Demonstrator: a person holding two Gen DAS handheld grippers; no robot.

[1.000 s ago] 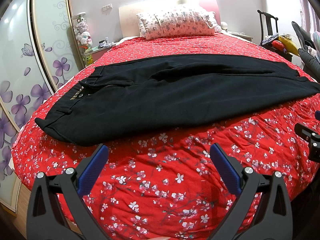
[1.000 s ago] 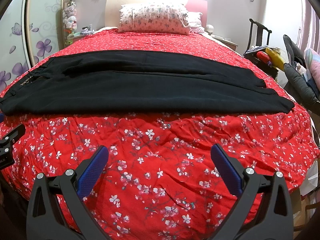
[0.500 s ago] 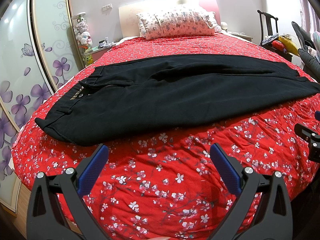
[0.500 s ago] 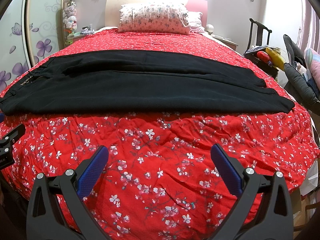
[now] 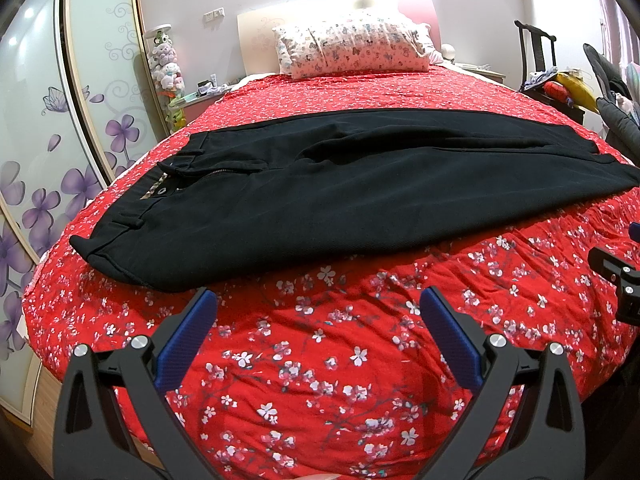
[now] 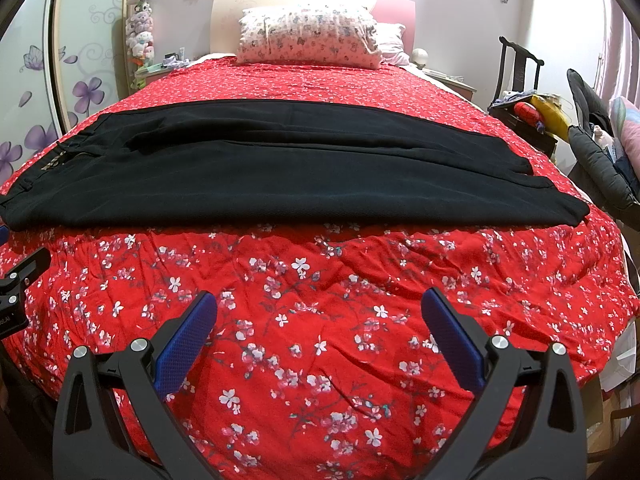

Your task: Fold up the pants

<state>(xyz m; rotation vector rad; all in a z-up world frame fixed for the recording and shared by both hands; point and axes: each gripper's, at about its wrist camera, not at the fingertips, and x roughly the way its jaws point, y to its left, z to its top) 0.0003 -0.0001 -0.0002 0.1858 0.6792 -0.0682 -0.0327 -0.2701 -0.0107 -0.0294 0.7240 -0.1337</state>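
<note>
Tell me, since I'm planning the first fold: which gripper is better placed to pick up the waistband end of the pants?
Left, probably. The waistband end of the black pants lies just ahead of the left gripper, jaws open. The right gripper, also open, faces the leg side; the hems are nearer it.

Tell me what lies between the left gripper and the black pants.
Only bare red floral bedspread separates the open left gripper from the black pants, seen in the left wrist view; nothing else sits on that stretch.
</note>
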